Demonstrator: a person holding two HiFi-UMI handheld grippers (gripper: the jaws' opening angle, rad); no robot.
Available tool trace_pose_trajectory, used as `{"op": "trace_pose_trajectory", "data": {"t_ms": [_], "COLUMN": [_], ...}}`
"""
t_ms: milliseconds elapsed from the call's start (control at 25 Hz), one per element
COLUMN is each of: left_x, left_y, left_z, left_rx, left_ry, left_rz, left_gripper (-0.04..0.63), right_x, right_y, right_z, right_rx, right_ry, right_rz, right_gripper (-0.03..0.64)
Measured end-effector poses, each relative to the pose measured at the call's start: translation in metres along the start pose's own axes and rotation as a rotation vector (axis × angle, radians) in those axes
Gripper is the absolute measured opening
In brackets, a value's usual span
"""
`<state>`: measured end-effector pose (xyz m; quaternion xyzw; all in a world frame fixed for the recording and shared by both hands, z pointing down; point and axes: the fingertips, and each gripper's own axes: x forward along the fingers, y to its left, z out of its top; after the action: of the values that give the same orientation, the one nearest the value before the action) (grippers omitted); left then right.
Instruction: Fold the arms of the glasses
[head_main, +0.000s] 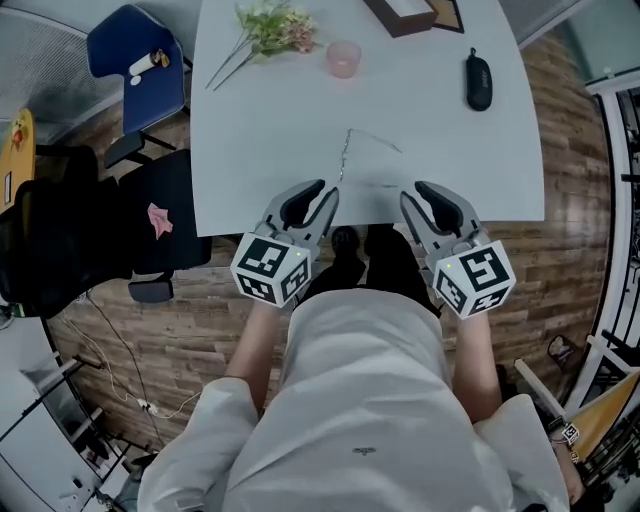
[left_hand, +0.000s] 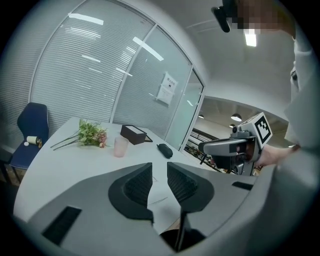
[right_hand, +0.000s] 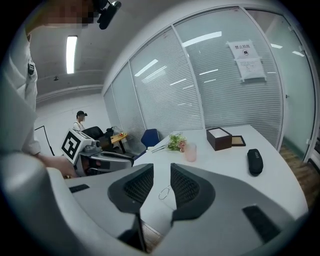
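place: probably office meeting room | cues: blinded glass partitions (right_hand: 225, 100), white table (head_main: 430, 130), blue chair (head_main: 135, 60)

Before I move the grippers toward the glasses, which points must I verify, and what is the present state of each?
1. Left gripper empty, jaws apart: ok.
2. Right gripper empty, jaws apart: ok.
3. Glasses lie free on the white table, ahead of both grippers: ok.
4. Arms folded: not ok; one arm looks spread out from the frame.
5. Space around the glasses: ok; the pink cup and black case are well away from them.
6. Which way the frame faces: cannot tell, the wire is too thin.
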<state>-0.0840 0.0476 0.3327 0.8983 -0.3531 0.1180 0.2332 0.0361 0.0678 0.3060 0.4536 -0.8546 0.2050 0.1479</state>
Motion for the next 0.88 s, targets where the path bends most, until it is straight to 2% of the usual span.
{"op": "trace_pose_trajectory", "data": {"t_ms": [320, 880], "left_x": [0.026, 0.073], "left_y": [0.02, 0.048], "left_z": [-0.012, -0.025], "left_rx": [-0.076, -0.161], "left_ry": [0.042, 0.093], "left_rz": [0.052, 0.169], "left_gripper": [0.1, 0.094], "right_x": [0.027, 0.079], "right_y": [-0.027, -0.075], "right_z": [-0.004, -0.019], "right_rx": [-0.016, -0.034], "right_ry": [0.065, 0.18], "right_rz": [0.062, 0.204], "right_gripper": [0.11, 0.109]}}
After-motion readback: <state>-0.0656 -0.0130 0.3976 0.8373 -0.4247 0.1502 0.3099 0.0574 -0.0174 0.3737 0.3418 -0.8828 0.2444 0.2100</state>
